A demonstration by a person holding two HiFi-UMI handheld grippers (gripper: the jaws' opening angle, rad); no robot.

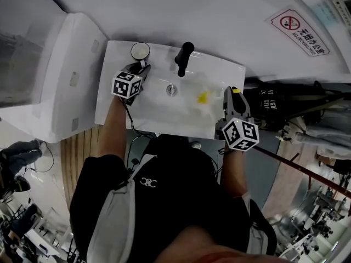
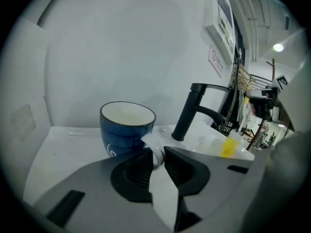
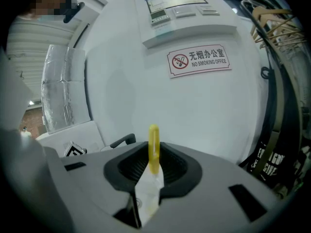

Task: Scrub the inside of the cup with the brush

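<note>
A blue cup (image 1: pixel 140 51) with a white inside stands upright on the sink's back left corner; the left gripper view shows it (image 2: pixel 126 126) just beyond the jaws. My left gripper (image 1: pixel 143 69) reaches it from the front, its jaws (image 2: pixel 159 155) shut on the cup's white handle (image 2: pixel 156 152). My right gripper (image 1: pixel 233 92) hovers over the sink's right rim, shut on the brush's thin yellow handle (image 3: pixel 153 147), which stands upright between the pads. The bristle end is not visible in that view.
A black faucet (image 1: pixel 184 58) rises at the back middle of the white sink (image 1: pixel 159 111), with the drain (image 1: pixel 172 89) in front of it. A yellow thing (image 1: pixel 203 97) lies in the basin. A white box (image 1: pixel 60 81) adjoins the sink's left side. A no-smoking sign (image 1: pixel 299 30) hangs on the wall.
</note>
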